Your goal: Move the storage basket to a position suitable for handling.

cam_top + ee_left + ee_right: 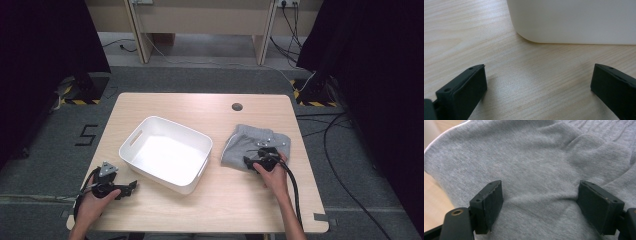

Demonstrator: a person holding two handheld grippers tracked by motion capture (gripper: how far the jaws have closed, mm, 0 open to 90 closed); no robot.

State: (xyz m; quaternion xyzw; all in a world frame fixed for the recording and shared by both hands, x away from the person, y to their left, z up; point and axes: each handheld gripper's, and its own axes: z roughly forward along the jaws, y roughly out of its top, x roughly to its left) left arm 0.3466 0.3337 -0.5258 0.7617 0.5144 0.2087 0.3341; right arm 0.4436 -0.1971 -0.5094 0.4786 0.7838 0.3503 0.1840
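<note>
Jaws wide apart, grey garment [541, 162] between

Soft grey knit cloth garment [544, 157]; smooth matt white plastic bin [167, 152]; pale wood-grain table [225, 200]

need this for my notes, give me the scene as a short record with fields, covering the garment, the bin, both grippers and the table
garment: grey folded cloth, lying on the right part of the table, right of the bin
bin: white plastic bin, mid-table, looks empty
right gripper: right gripper, jaws wide apart, set down on the cloth, fabric bunched between them, not clamped
left gripper: left gripper, open over bare wood, pointing at the bin's near corner, holding nothing
table: light wooden top, round cable hole near the far edge
</note>
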